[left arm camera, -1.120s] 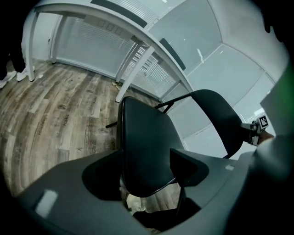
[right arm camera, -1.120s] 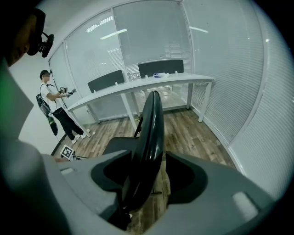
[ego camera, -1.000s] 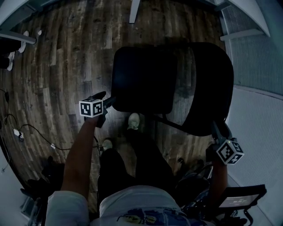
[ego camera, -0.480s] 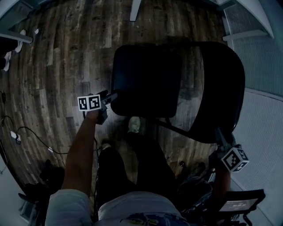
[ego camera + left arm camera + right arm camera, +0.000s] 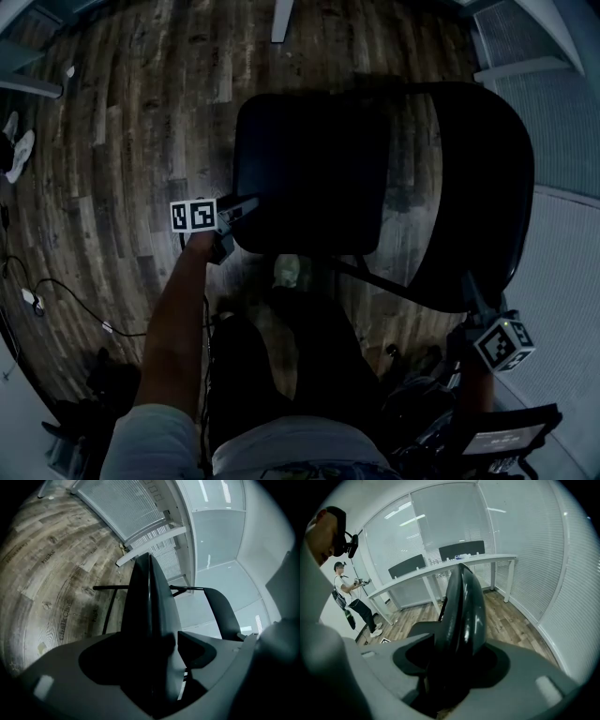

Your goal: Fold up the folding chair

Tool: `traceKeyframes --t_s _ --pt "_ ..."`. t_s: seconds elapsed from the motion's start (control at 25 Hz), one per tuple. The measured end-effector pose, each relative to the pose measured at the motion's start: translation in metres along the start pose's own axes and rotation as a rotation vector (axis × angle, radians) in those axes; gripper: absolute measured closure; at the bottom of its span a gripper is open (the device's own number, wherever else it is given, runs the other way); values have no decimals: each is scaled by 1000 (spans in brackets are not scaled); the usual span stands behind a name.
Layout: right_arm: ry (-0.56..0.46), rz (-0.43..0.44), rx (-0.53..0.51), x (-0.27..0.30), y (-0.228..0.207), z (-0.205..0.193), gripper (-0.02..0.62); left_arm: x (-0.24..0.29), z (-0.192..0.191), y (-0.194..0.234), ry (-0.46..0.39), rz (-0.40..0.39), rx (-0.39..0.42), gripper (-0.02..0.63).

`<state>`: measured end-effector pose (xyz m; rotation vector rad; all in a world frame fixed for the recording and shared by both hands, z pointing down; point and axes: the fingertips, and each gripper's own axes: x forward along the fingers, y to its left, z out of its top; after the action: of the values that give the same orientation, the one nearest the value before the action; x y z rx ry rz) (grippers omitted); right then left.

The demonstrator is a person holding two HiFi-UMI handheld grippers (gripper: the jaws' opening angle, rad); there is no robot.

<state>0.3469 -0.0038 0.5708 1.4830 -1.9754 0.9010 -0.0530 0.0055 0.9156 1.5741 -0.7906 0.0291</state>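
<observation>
The folding chair stands open on the floor; its seat's left edge runs near-to-far between the left gripper's fingers, which have just been opening wide and seem loose, while the right gripper's fingers clamp the backrest at right

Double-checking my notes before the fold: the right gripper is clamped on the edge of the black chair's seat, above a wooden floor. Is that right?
Not quite: the right gripper is clamped on the edge of the black chair's backrest, not its seat. The head view shows it, and the right gripper view has that curved edge between its jaws. The wooden floor is correct.
</observation>
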Motion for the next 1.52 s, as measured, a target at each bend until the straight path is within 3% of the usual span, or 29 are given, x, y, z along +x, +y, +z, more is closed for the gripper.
traceKeyframes --t_s 0.64,0.84,1.08,1.52 --pt "-52 20 34 -6 7 4 453 3 -4 -2 57 -91 -2 264" --pt "-59 32 50 -6 6 9 466 10 -4 -8 63 -141 -41 268" --pt "-61 48 75 -4 2 13 486 12 -6 -10 69 -153 -61 290" --pt "-66 99 29 -21 28 31 523 1 -18 -50 65 -154 -82 334"
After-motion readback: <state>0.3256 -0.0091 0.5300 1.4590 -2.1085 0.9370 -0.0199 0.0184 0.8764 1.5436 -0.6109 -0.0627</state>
